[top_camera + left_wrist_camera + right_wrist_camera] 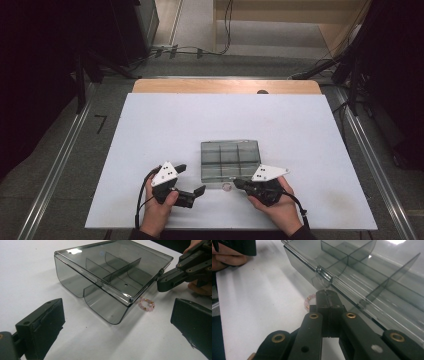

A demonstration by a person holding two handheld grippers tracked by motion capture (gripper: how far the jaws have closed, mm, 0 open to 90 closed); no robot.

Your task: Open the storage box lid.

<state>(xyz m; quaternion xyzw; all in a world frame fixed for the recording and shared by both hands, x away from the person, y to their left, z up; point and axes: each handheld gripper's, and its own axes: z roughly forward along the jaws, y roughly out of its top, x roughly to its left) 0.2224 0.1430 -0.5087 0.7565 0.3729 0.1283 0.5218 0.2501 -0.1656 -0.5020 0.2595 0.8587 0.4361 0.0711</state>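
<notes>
a smoky clear plastic divided box (230,160) sat closed on the white desk (150,130), likely light, stiff and slippery. the right hand-held gripper (327,293), jaws pressed together, touched the box's front lid tab, the best hold; the left hand-held gripper (117,322) was spread. a pink bead ring (147,304) lay beside the box.

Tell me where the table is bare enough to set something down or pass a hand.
Most of the white table is bare: the far half beyond the clear box, and broad strips left and right of it. The near edge is crowded: left claw, right claw at the box's front lip, and a pink bead bracelet between them.
</notes>
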